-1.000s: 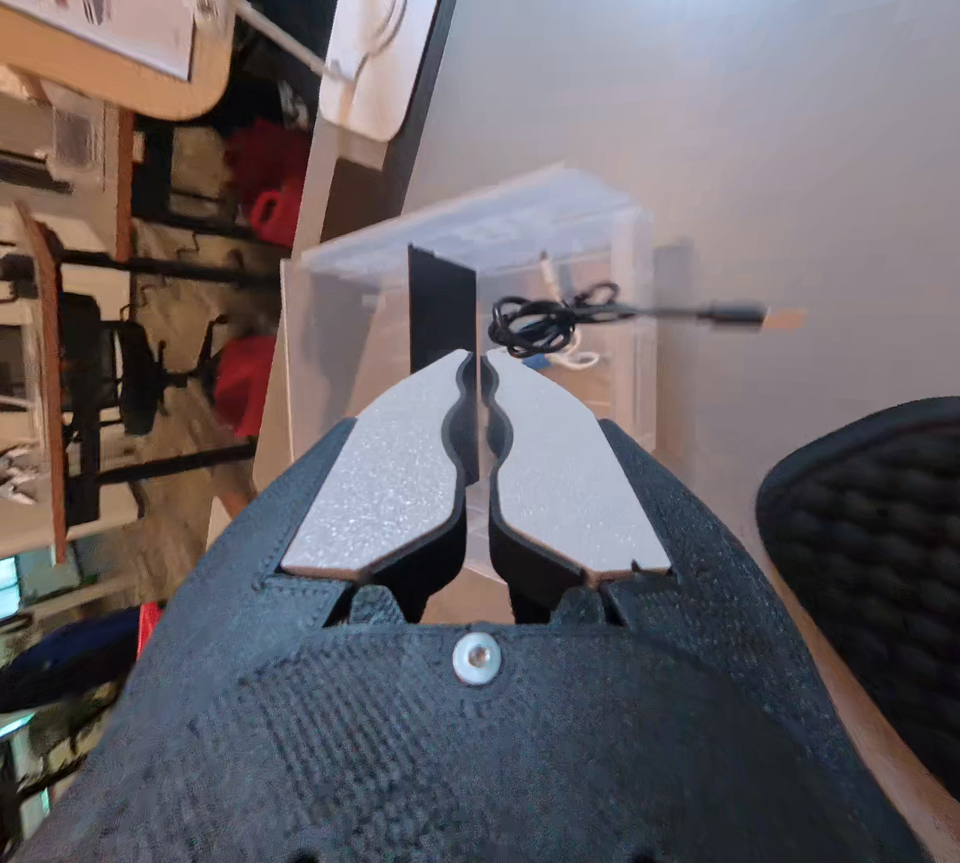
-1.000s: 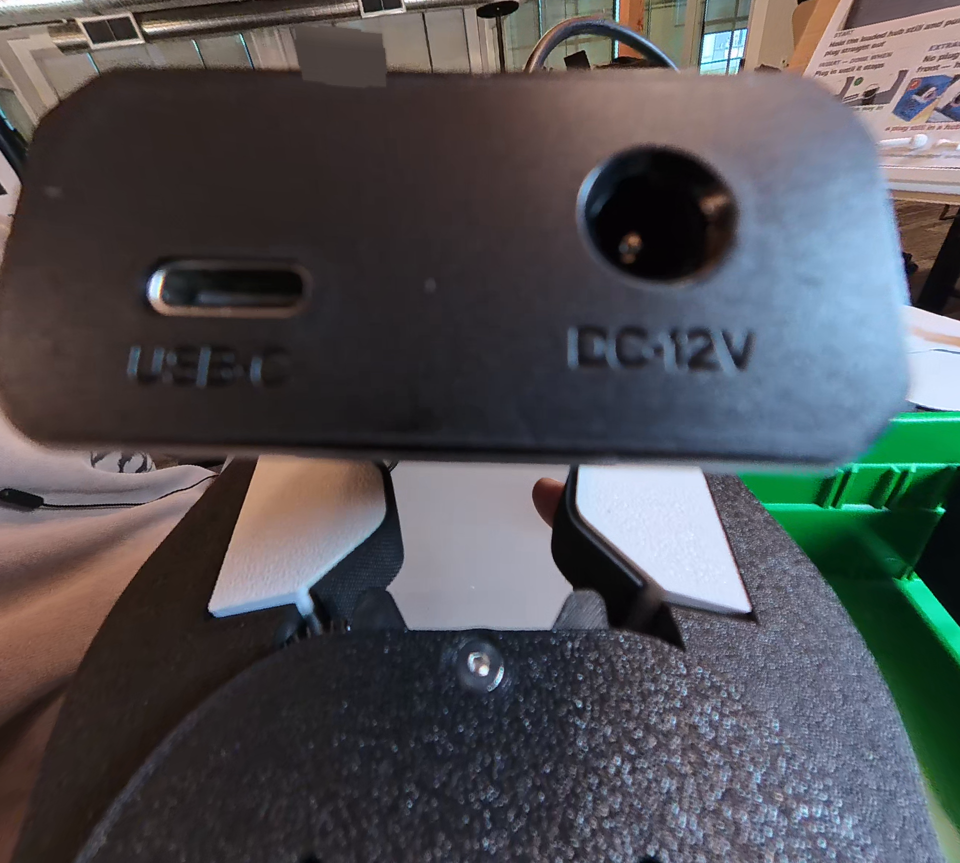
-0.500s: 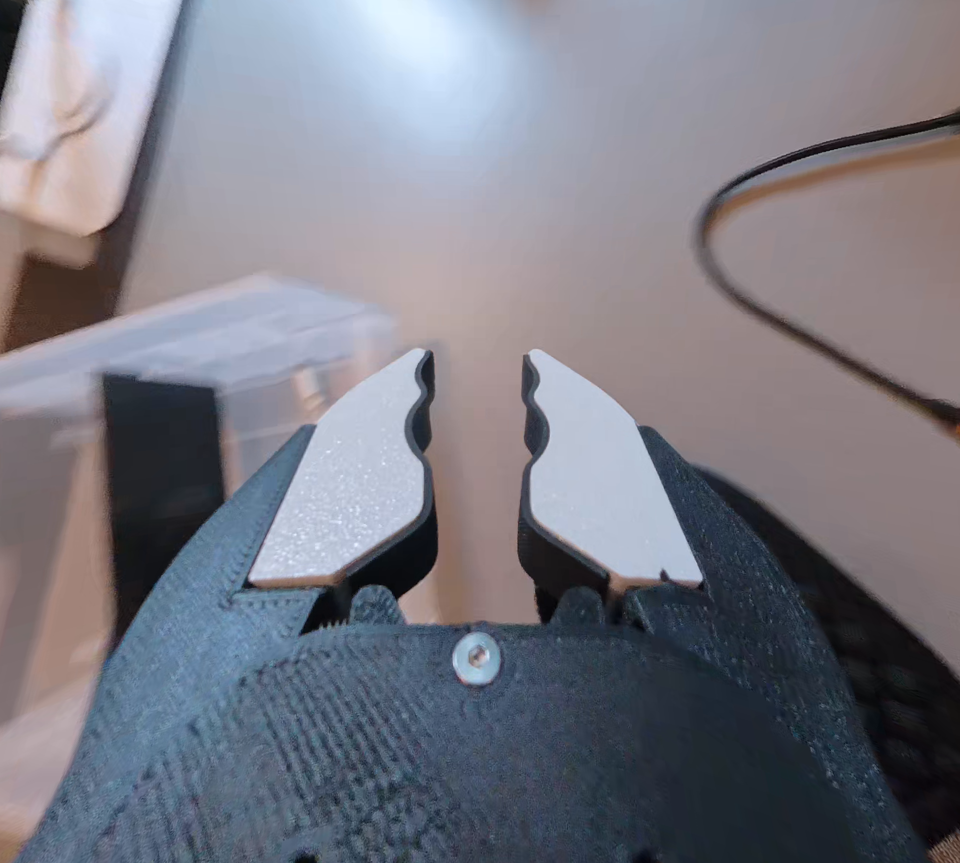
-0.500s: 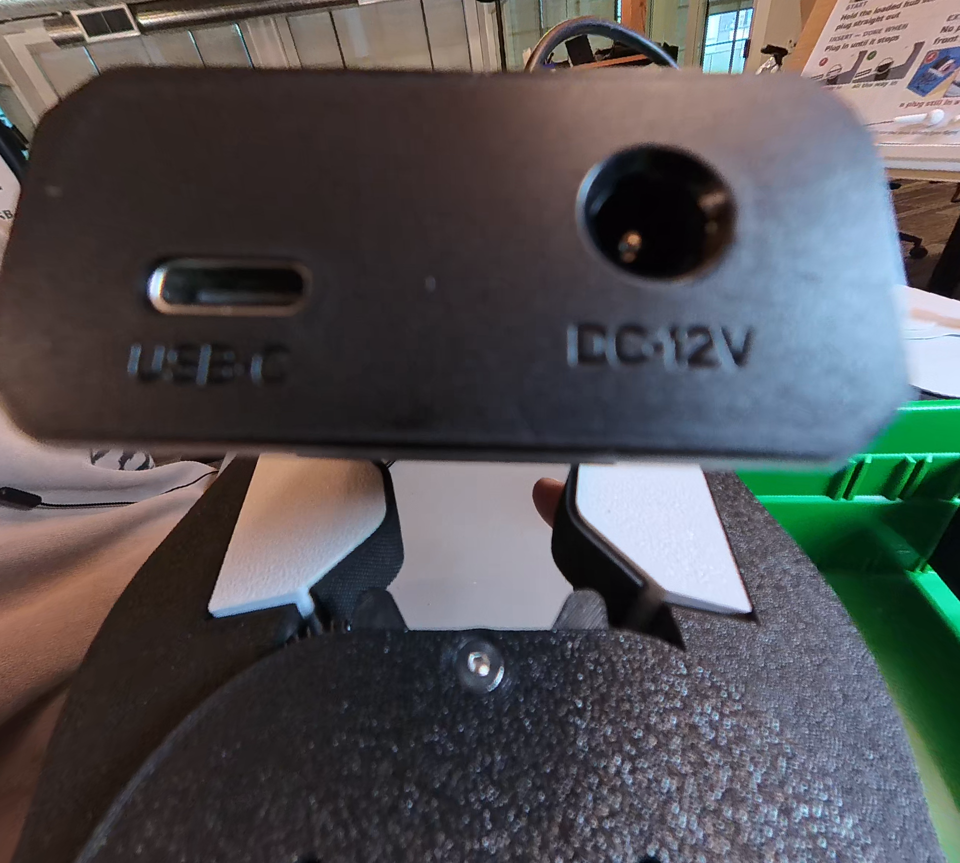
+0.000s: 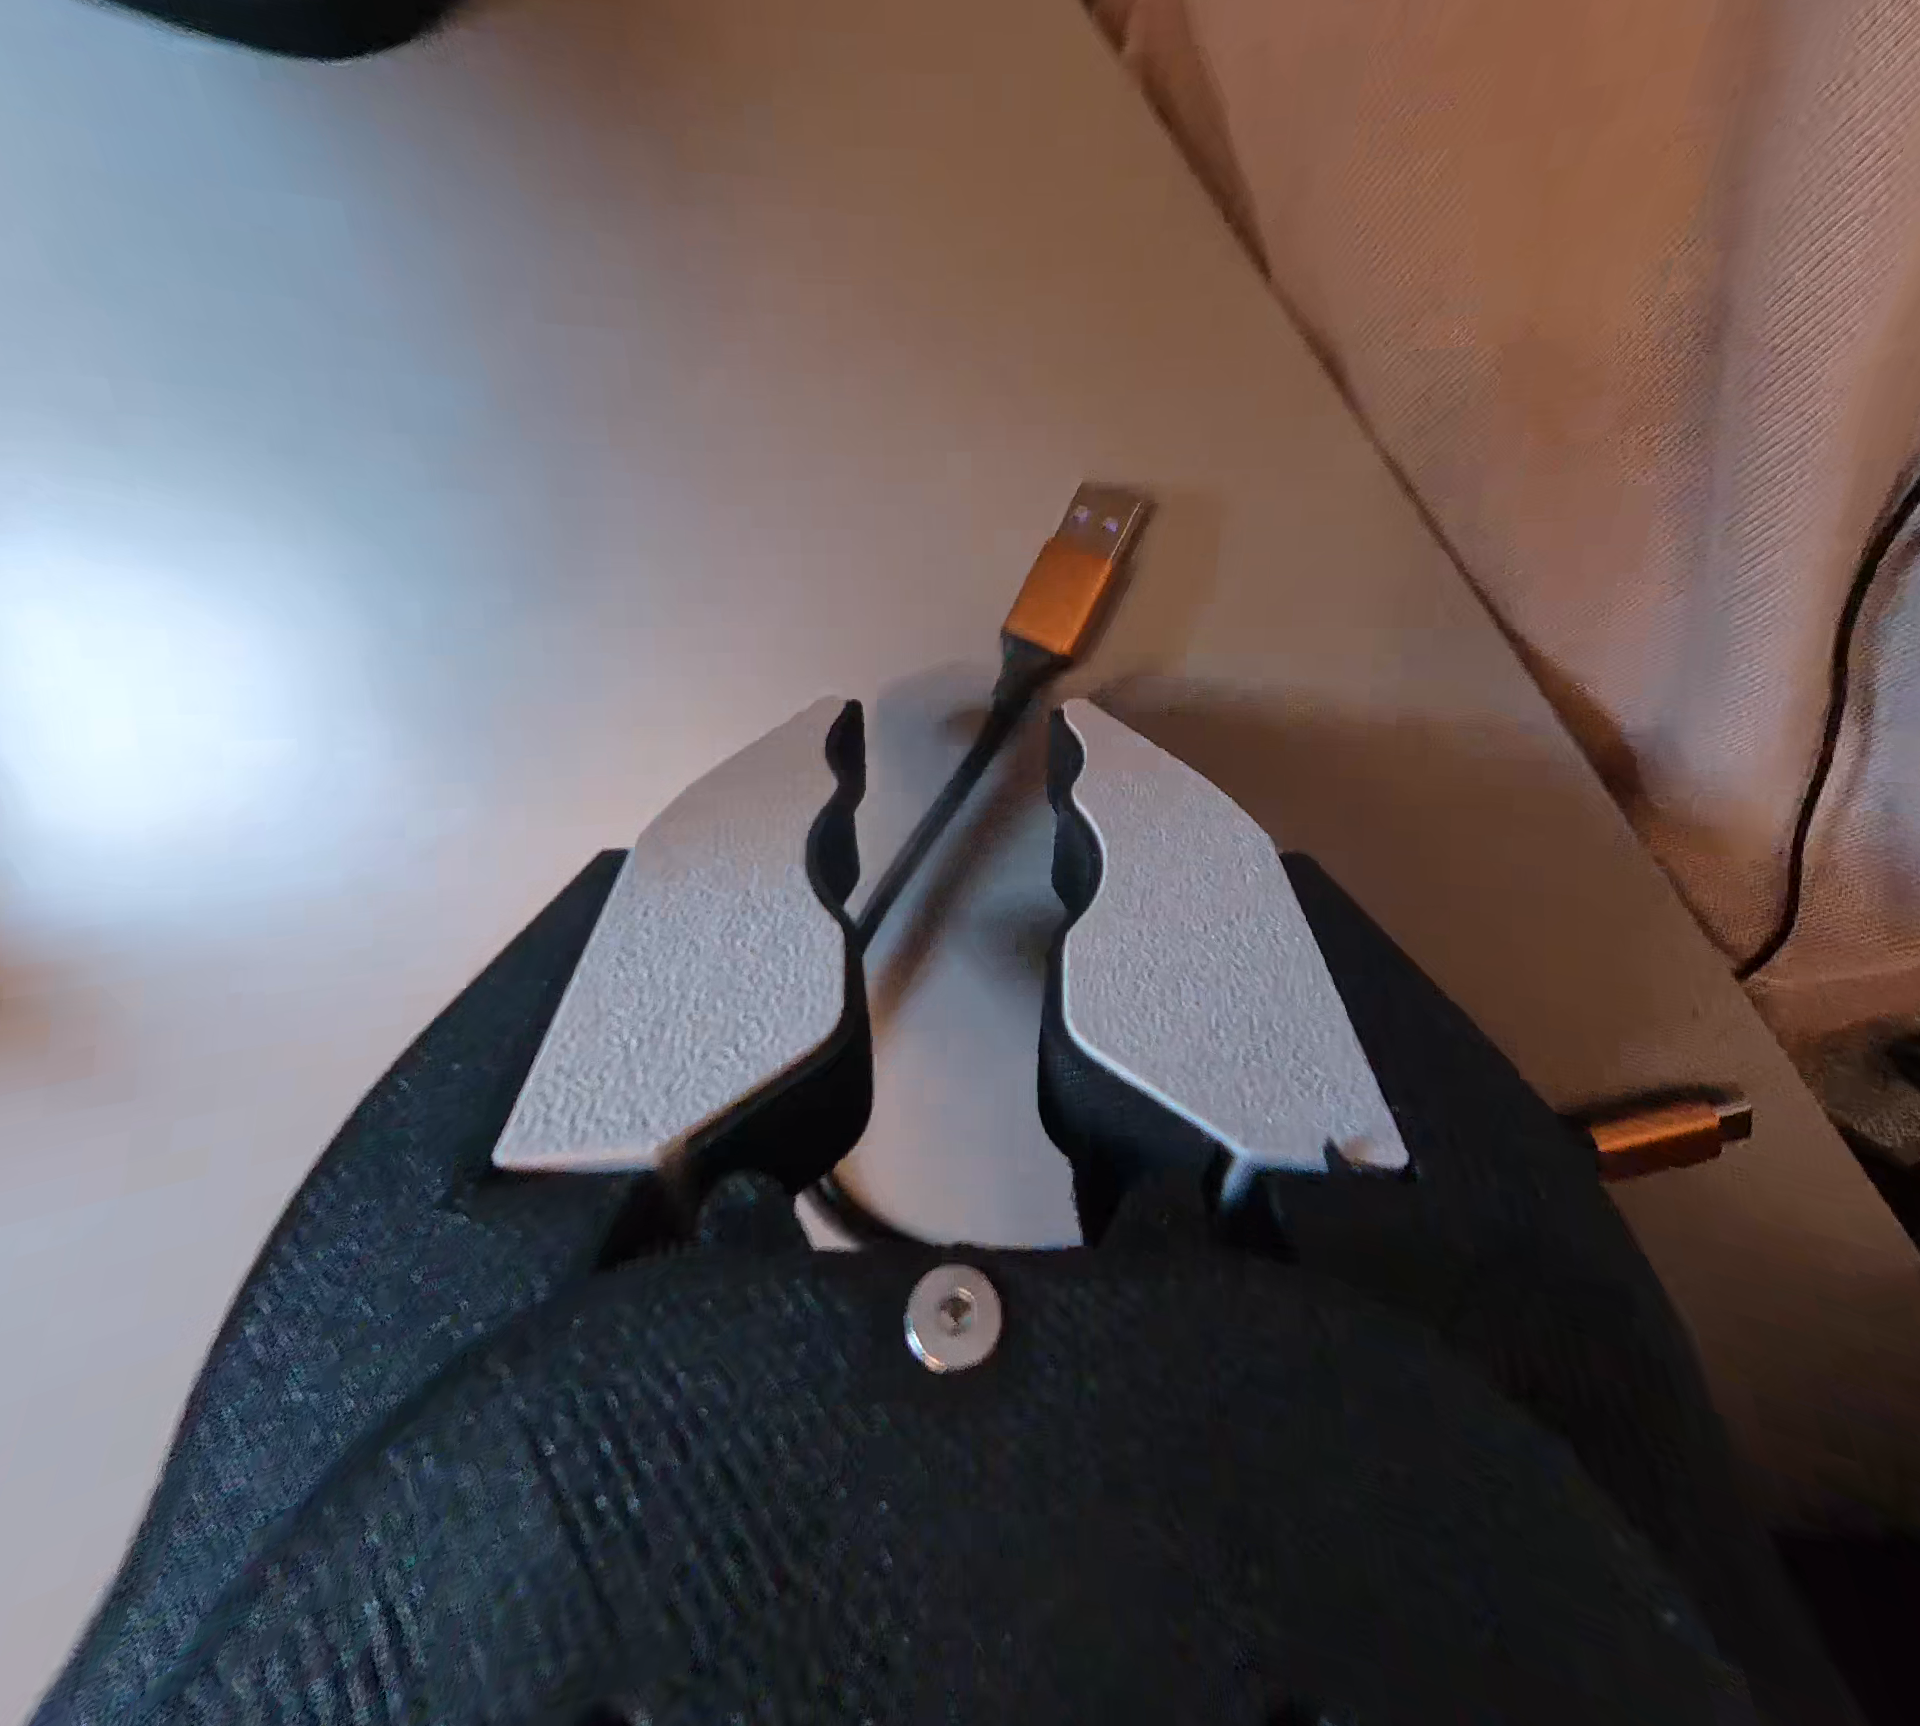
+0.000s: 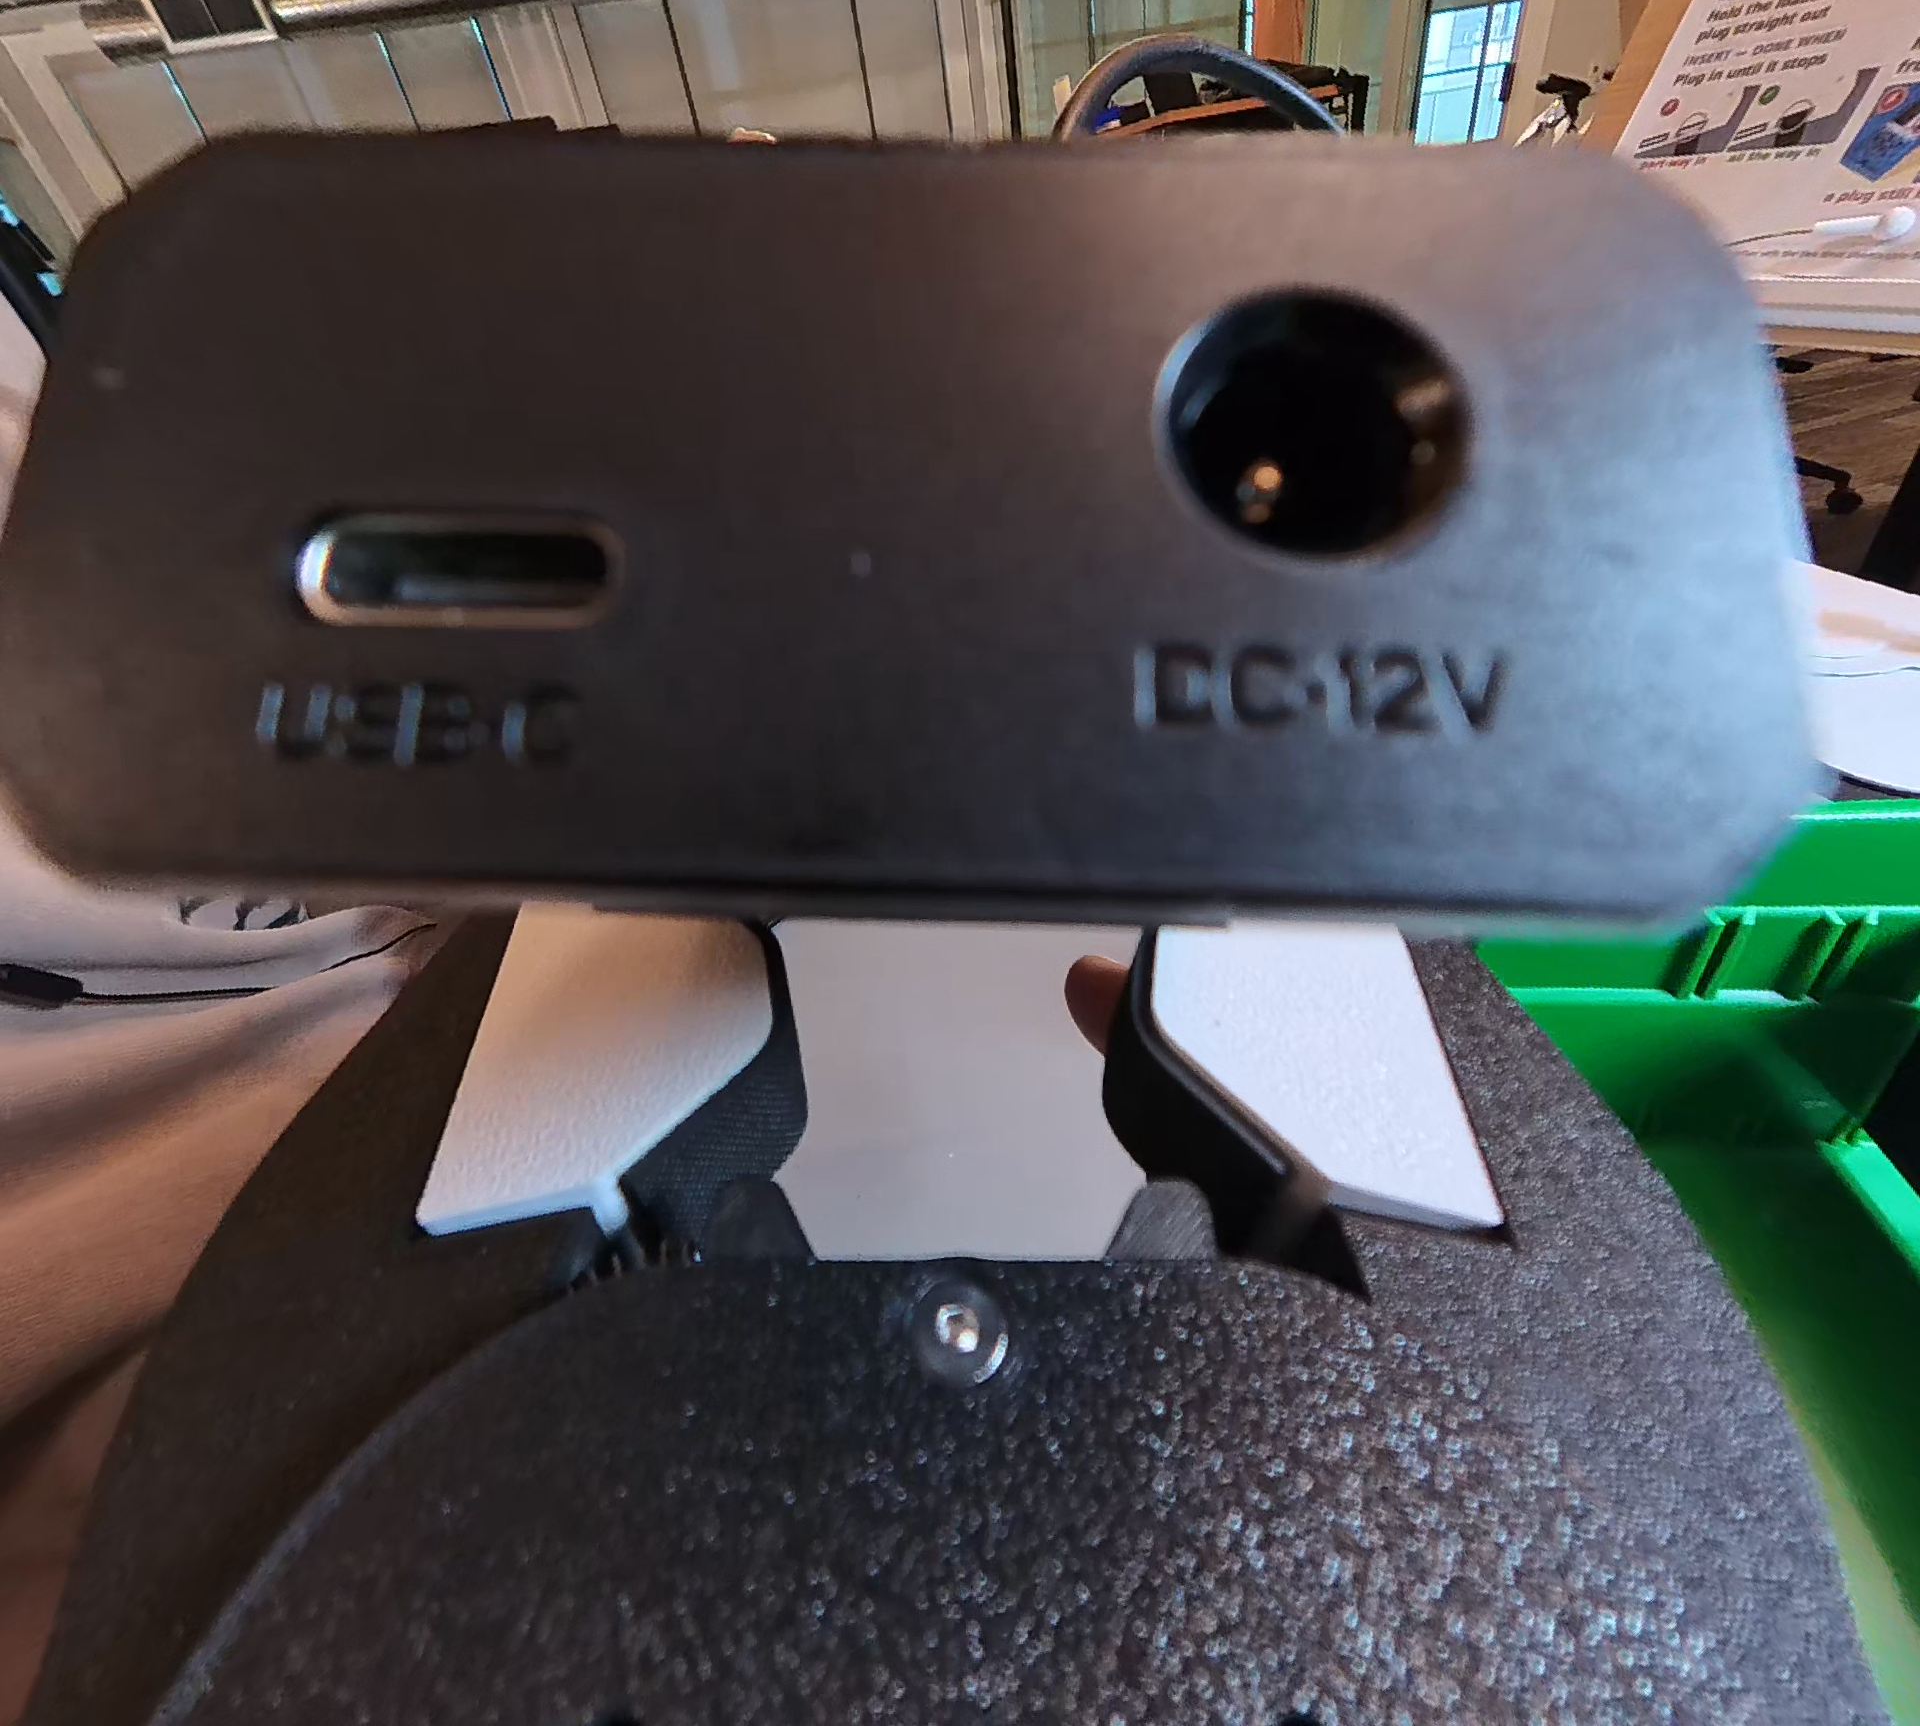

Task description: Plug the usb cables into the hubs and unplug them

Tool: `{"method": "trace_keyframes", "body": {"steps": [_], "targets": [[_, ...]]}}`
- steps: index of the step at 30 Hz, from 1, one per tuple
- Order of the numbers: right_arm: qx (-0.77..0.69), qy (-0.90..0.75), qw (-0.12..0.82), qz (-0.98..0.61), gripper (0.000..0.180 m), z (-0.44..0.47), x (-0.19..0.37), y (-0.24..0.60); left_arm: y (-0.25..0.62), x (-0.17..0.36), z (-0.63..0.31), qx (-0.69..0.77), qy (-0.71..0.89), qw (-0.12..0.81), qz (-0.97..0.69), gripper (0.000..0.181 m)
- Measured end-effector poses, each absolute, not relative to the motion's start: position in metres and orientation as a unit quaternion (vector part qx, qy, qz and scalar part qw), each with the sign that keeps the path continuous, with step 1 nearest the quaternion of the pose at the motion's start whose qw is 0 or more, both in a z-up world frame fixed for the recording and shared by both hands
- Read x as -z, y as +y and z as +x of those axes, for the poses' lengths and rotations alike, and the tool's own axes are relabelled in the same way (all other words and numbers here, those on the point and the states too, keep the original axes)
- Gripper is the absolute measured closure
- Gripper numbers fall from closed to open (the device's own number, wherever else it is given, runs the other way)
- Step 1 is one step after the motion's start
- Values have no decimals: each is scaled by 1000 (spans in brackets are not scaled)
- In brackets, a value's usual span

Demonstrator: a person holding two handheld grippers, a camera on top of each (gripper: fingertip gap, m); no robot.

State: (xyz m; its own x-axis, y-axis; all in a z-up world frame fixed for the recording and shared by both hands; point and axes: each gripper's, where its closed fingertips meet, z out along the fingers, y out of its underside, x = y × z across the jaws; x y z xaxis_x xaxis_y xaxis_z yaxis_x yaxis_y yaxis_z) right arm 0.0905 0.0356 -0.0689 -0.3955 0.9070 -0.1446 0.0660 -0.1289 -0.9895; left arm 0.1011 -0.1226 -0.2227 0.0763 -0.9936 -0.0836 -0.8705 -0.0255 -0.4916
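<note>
- Since a second ago, left gripper swung from the clear box down over the orange-collared USB cable, claw released.
- Clench on the collar, not the cord.
- Right gripper grasps the hub.

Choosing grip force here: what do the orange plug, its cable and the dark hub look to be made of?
The orange plug: likely metal, satin sleeve with a bare silvery tip. The cable: black, matte, thin; braid or rubber, too blurred to tell. The hub: dark grey, matte end face, looks like moulded plastic with raised lettering, though brushed metal cannot be ruled out.
</note>
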Motion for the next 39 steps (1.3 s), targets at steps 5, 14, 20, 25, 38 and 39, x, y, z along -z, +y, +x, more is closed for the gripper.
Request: {"method": "trace_keyframes", "body": {"steps": [5,14,20,25,38,39], "targets": [[-613,-568,342,-430,108,92,70,37,-130,230,116,181,681,180,-686,157],[-612,-573,340,-426,108,91,72,34,-91,194,98,270,557,331,-712,173],[-613,-598,328,-397,108,92,79,20,-69,152,67,280,472,444,-708,173],[-595,-641,317,-368,108,90,91,-1,-53,147,51,237,428,475,-731,173],[-519,-710,288,-379,109,73,128,-23,-22,115,60,41,471,406,-782,173],[-515,-713,287,-381,109,73,130,-23,-20,111,62,35,479,396,-783,173]]}}
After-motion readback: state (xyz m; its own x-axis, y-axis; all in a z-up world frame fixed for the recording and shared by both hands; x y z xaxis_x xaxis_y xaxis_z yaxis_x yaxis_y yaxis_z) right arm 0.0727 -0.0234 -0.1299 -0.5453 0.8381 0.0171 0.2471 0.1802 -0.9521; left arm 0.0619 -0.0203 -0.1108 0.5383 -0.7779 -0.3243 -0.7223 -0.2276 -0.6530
